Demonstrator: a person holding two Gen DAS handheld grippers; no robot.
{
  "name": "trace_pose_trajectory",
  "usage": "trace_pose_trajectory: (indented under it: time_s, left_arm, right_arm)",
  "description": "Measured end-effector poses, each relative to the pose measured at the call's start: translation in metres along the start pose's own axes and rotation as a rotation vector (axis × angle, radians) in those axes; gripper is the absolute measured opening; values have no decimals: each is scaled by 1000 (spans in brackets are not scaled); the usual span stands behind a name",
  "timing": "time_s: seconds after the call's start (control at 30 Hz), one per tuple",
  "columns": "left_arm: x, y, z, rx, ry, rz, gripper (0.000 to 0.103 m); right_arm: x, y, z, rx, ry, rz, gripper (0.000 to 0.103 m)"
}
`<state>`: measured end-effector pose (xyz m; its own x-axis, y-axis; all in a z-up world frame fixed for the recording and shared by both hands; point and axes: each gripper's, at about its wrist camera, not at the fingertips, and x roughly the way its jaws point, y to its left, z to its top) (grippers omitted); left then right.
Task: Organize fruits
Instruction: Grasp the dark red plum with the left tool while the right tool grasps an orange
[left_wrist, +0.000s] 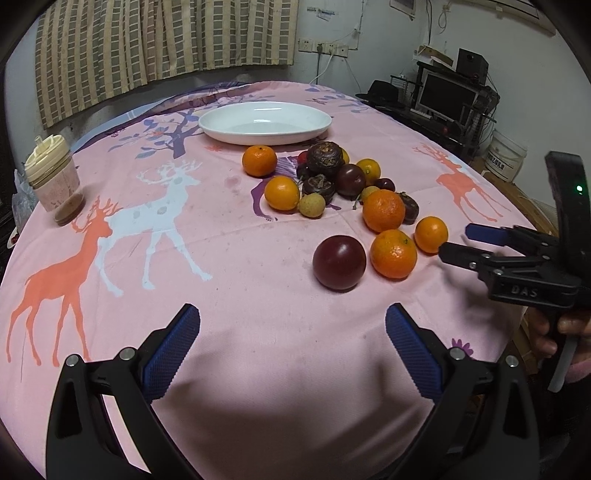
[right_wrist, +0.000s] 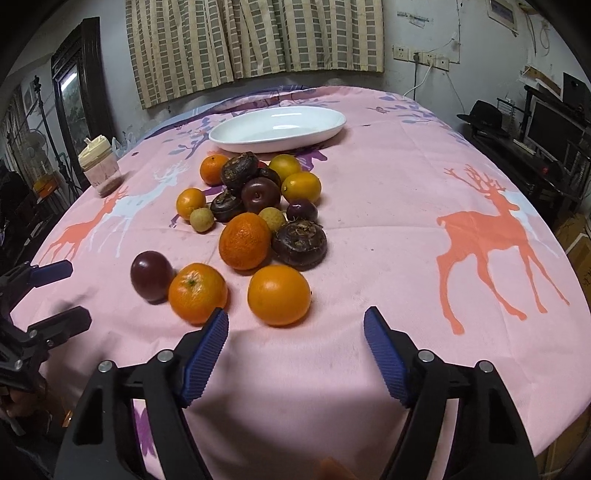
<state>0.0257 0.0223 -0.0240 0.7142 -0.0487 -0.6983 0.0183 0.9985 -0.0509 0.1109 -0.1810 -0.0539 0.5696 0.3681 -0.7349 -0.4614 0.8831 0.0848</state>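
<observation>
The left tongs (left_wrist: 291, 321) are spread wide above bare pink cloth, and there is nothing between the blue pads (left_wrist: 173, 343). The right tongs (right_wrist: 295, 325) are also apart and hold nothing; they point at the near edge of the fruits, and the closest orange (right_wrist: 279, 294) lies just ahead of the gap, without touching the pads.

The fruits are in a loose pile near the middle of the tabletop (right_wrist: 369, 206), which is covered with a pink cloth with deer on it. The pile has oranges, dark purple plums, brown rough water chestnuts (right_wrist: 300, 245) and a few small pale round fruits (right_wrist: 201, 219). One plum (left_wrist: 339, 262) and an orange (left_wrist: 393, 253) lie a little apart, on the near side.

Behind the pile stands a white plate (left_wrist: 266, 123) with no fruit in it. A lidded cup (left_wrist: 53, 177) stands far to the left.
</observation>
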Motion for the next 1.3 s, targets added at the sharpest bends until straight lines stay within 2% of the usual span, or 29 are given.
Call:
trace_pose_trajectory:
  time_s: [0.07,0.2,0.3,0.33,0.37,0.47,0.57,0.63,0.87,0.93,1.0,1.17,1.3]
  left_arm:
    - [5,2,5,11,3,-4,98]
    - [17,4,12,20,25,-27,98]
    - [26,2,16,32,62,-58,98]
    - [30,1,17,34,77,-71,98]
    - [33,0,18,41,85,-80,98]
    - [40,-5,23,56,95,-108,95]
    - [51,-9,28,72,126,-140,75]
    - [58,-10,30,79,151,-151,68]
    - [74,-21,34,144,181,-178,64]
    - [77,-21,34,151,196,-193,57]
    - [79,-19,34,152,216,-221,42]
    - [79,-14,37,172,234,-268,40]
    - [75,3,62,166,211,-296,40]
  right_arm:
    - [8,0,4,-1,15,12,70]
    - [21,-2,6,4,45,31,65]
    - [24,-3,7,0,40,48,54]
    - [23,-4,7,4,41,78,40]
    - [22,-4,8,10,42,97,40]
    - [19,-5,9,5,30,76,40]
    - [15,-14,12,42,22,92,40]
    - [13,-19,14,50,16,80,40]
    - [13,-29,23,73,7,85,40]
    - [14,-29,26,75,5,85,40]
    - [16,-30,30,76,5,84,40]
    - [22,-31,51,74,-4,92,40]
    - [27,-28,84,62,-35,112,40]
